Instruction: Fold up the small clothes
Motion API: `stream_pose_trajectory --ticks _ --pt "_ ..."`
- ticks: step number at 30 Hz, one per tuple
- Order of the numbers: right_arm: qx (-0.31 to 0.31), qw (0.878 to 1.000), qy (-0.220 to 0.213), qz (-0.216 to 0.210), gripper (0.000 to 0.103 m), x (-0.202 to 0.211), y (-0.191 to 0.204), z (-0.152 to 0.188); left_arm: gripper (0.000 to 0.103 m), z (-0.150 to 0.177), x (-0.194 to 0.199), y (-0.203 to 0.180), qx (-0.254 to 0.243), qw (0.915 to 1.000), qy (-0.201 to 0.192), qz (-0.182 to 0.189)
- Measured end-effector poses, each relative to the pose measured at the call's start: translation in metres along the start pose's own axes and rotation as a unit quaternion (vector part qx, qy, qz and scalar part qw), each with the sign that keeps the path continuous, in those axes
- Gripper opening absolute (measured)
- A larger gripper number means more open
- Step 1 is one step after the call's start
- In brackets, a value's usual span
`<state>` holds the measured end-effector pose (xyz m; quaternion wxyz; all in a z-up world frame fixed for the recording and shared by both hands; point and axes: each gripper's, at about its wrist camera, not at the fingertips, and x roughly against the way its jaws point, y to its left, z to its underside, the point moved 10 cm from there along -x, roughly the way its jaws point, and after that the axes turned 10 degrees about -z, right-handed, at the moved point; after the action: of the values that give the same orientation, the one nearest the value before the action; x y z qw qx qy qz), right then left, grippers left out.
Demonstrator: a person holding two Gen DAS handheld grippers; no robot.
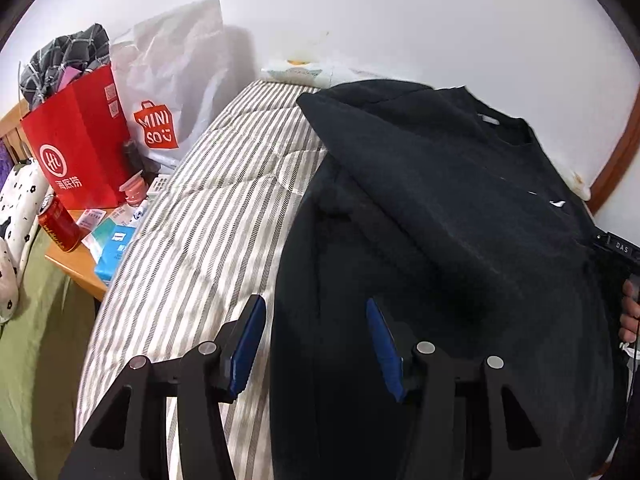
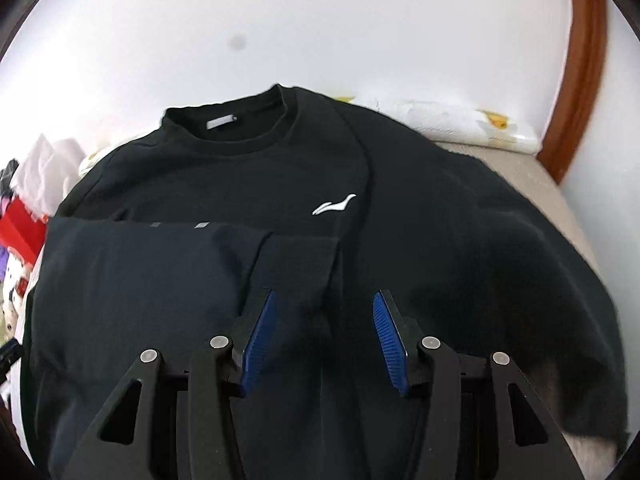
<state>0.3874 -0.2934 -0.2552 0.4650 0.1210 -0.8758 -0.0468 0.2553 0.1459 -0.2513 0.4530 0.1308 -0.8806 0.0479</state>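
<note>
Now, from the left: beyond my left jaws (image 1: pixel 316 340) and off to their left sits a worktop (image 1: pixel 76 268) crowded with a red bag (image 1: pixel 80 148), a can (image 1: pixel 60 224) and small boxes. Straight under those jaws runs the bed (image 1: pixel 192 240), striped, with the edge of the black sweatshirt (image 1: pixel 460 220) lying right between the two pads. These jaws stand apart and grip nothing; the cloth below is untouched.

Further right, my right jaws (image 2: pixel 324 334) also gape empty, poised over the sweatshirt (image 2: pixel 280 184). One sleeve (image 2: pixel 160 272) is already laid across the chest, its cuff just ahead of the left pad. The collar lies far ahead, the white logo (image 2: pixel 334 205) ahead and slightly right. The other sleeve spreads out to the right, unfolded.

I judge the next fold is that right side. To do it well I would take the cloth at the shoulder seam and the hem together, lift only enough to clear, carry it across level with the first fold, and smooth before letting go.
</note>
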Motion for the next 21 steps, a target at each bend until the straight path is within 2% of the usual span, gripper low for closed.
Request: stream_pose_trajectory --ticks 2,3,5,7,10,16,21 --pt "-0.006 1.000 0.008 0.000 0.048 -0.022 -0.006 -0.003 0.050 -0.001 -0.009 -0.003 -0.001 1.0000 0.006 0.000" --pt "-0.006 1.000 0.010 -0.001 0.044 -0.028 -0.006 -0.003 0.050 -0.002 -0.014 -0.005 -0.003 1.0000 0.009 0.000" --pt "-0.013 1.000 0.019 -0.004 0.021 -0.045 -0.011 -0.003 0.050 -0.002 -0.019 -0.007 -0.007 0.9999 0.012 -0.002" --pt "-0.009 1.000 -0.001 -0.001 0.008 -0.039 -0.013 -0.006 0.050 -0.003 -0.022 -0.010 -0.013 0.9998 0.012 -0.003" --pt "0.005 0.999 -0.040 -0.013 0.007 -0.019 -0.012 -0.012 0.050 -0.002 -0.026 -0.010 -0.016 0.9998 0.012 -0.005" --pt "-0.010 0.997 -0.068 -0.017 0.004 0.012 -0.037 -0.026 0.051 -0.003 -0.026 -0.011 -0.016 0.9998 0.011 -0.003" --pt "-0.017 0.997 -0.080 0.011 0.004 0.025 -0.062 -0.033 0.052 -0.003 -0.026 -0.012 -0.018 0.9998 0.012 -0.003"
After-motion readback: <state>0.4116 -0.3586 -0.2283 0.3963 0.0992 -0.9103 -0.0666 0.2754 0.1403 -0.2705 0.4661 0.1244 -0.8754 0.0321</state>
